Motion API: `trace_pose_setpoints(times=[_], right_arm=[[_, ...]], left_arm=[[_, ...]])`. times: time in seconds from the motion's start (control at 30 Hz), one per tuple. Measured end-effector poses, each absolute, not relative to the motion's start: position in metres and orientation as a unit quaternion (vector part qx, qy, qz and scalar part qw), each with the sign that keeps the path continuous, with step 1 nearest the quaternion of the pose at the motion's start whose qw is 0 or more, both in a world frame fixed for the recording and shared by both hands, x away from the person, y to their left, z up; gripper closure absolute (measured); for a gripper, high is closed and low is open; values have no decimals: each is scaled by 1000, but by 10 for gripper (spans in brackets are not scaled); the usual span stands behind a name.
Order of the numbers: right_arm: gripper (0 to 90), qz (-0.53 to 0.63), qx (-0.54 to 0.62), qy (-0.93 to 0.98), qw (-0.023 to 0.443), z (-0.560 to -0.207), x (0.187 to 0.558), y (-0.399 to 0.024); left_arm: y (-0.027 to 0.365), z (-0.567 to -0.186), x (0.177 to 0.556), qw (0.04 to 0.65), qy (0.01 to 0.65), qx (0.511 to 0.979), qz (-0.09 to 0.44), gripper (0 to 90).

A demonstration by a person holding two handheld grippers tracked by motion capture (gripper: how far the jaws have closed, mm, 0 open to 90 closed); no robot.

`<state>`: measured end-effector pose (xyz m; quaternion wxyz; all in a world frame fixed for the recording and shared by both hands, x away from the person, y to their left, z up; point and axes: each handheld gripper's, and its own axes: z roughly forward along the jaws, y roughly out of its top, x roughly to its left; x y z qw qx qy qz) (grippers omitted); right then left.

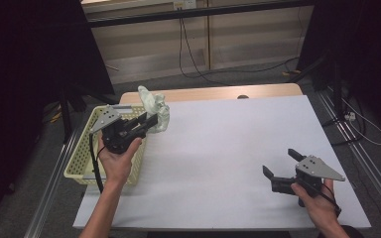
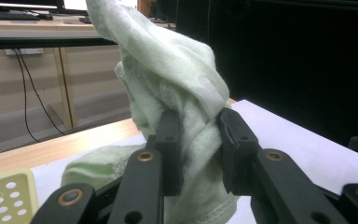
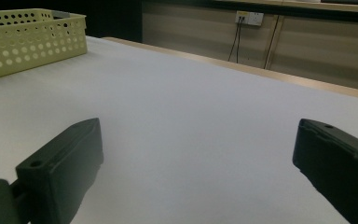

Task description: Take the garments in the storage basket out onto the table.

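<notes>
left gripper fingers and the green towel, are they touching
Touching. The left gripper view shows both fingers pressed into the bunched towel, which is pinched between them.

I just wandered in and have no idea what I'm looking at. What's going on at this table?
A person sits at a white table with a two-jaw gripper in each hand. The left gripper is clamped on a pale green cloth, holding it bunched up beside a yellow perforated basket at the table's left edge; part of the cloth trails on the table. The right gripper sits low near the table's front right corner with its jaws wide open and nothing between them.
</notes>
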<state>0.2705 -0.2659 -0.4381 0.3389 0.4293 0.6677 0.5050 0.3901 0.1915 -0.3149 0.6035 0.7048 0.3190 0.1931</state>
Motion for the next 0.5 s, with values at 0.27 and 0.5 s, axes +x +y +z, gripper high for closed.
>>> trace_pose_setpoints(times=[0.27,0.5], right_arm=[[15,505,429,668,339,-438,271,-265],[15,505,428,668,340,-438,271,-266]], left_arm=[[178,-316,391,604,313,711,179,719],[165,-317,392,604,306,716,170,720]])
